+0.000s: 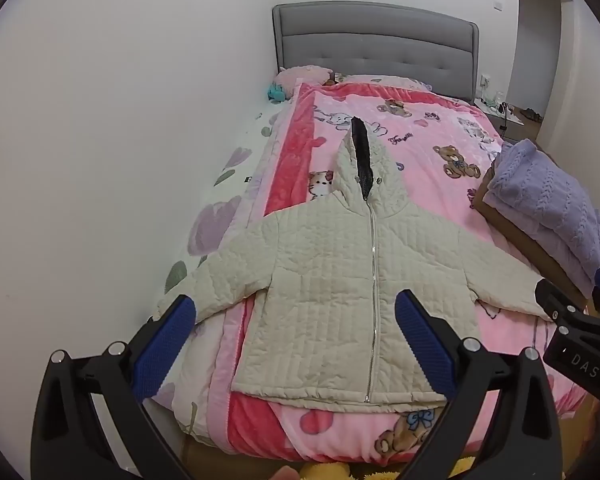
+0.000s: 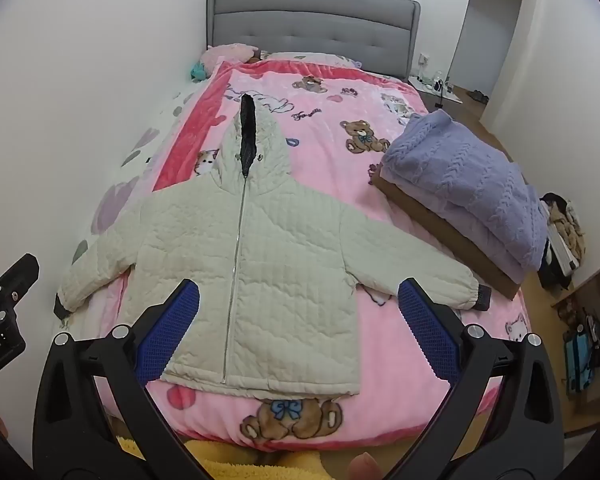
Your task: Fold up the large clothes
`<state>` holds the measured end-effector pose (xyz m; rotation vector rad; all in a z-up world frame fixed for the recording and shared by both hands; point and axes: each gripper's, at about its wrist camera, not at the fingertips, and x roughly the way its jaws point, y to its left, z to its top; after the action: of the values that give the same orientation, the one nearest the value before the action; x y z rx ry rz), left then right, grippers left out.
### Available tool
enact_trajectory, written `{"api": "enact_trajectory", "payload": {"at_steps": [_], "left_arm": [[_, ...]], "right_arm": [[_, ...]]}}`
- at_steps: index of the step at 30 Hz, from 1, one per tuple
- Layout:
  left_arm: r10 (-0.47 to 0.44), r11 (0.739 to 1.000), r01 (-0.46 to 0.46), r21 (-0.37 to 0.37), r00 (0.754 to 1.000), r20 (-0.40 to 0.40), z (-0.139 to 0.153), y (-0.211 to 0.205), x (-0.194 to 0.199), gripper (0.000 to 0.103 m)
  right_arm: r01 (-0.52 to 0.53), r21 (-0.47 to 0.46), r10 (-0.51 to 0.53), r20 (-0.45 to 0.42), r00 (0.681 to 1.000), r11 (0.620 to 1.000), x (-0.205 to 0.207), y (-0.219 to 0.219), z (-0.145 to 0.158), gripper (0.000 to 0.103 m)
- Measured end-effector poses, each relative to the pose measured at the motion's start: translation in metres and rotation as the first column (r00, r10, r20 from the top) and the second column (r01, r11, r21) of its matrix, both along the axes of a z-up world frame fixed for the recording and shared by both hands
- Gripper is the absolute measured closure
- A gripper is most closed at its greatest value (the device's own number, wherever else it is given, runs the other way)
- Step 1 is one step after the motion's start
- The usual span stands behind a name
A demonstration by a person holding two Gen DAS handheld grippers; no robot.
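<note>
A cream quilted hooded jacket [image 1: 332,280] lies flat and face up on the pink cartoon blanket [image 1: 428,144], zipped, sleeves spread to both sides, hood pointing to the headboard. It also shows in the right wrist view [image 2: 260,248]. My left gripper [image 1: 296,308] is open and empty, held above the jacket's hem at the foot of the bed. My right gripper [image 2: 300,300] is open and empty, also above the hem. The right gripper's body [image 1: 580,340] shows at the right edge of the left wrist view.
A stack of folded clothes with a lilac knit sweater [image 2: 468,184] on top sits on the bed's right side. A grey headboard [image 2: 312,16] and pillows stand at the far end. A white wall runs along the left. Clutter [image 2: 580,344] lies on the floor at right.
</note>
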<state>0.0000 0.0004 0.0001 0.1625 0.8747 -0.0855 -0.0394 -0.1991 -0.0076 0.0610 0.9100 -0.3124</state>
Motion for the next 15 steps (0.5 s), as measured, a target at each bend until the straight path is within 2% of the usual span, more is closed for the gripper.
{"api": "enact_trajectory", "payload": {"at_steps": [15], "left_arm": [[0.002,1.000,-0.003,0.013,1.000,0.009,-0.0017,-0.0021,-0.0002,0.005]], "right_arm": [[-0.011,0.001,0.011,0.002,1.000,1.000,0.0020,0.0051,0.0067,0.008]]}}
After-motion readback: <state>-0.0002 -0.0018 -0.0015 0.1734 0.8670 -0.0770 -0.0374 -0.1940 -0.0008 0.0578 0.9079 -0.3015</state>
